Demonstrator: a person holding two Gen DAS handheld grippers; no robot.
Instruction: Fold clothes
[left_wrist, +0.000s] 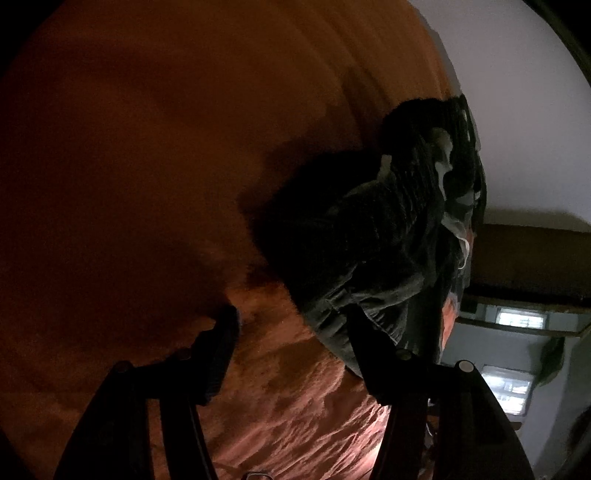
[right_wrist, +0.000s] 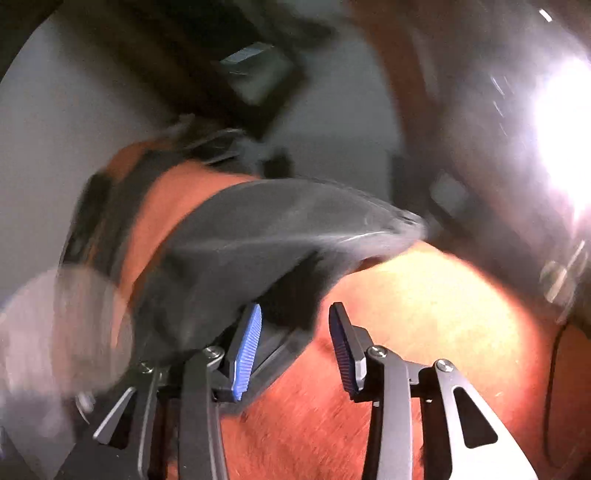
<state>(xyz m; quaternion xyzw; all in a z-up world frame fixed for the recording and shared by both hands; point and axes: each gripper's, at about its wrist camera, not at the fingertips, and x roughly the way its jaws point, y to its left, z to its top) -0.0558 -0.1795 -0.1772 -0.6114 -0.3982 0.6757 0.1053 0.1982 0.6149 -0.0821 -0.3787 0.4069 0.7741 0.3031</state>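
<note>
The left gripper (left_wrist: 291, 325) stands wide apart, its two dark fingers (left_wrist: 221, 343) spread with bare orange blanket (left_wrist: 288, 387) between them. It grips nothing. A dark garment (left_wrist: 373, 236), crumpled in a heap, lies on the blanket at about 1 o'clock from the gripper. The heap's near hem runs down to the right finger and looks to touch or overlap its tip; whether the cloth rests on it or just behind it cannot be told. Pale lining (left_wrist: 447, 155) shows at the heap's far side, toward 1 o'clock. Beyond the heap, at 2 o'clock, is a white wall (left_wrist: 517, 110). The rest of the left view, from 9 to 12 o'clock, is dim orange blanket.

The right view is smeared with motion blur. The right gripper (right_wrist: 295, 332) is also open, with a clear gap between its blue pads (right_wrist: 247, 350). Nothing is pinched between them. A dark garment (right_wrist: 258, 236) spreads from 10 to 1 o'clock above the gripper; its lower edge hangs down just behind the left pad and into the gap, and whether it touches the pad cannot be told. Orange blanket (right_wrist: 424, 314) fills 2 to 6 o'clock. A bright glare (right_wrist: 561, 140) sits at 2 o'clock.
</note>
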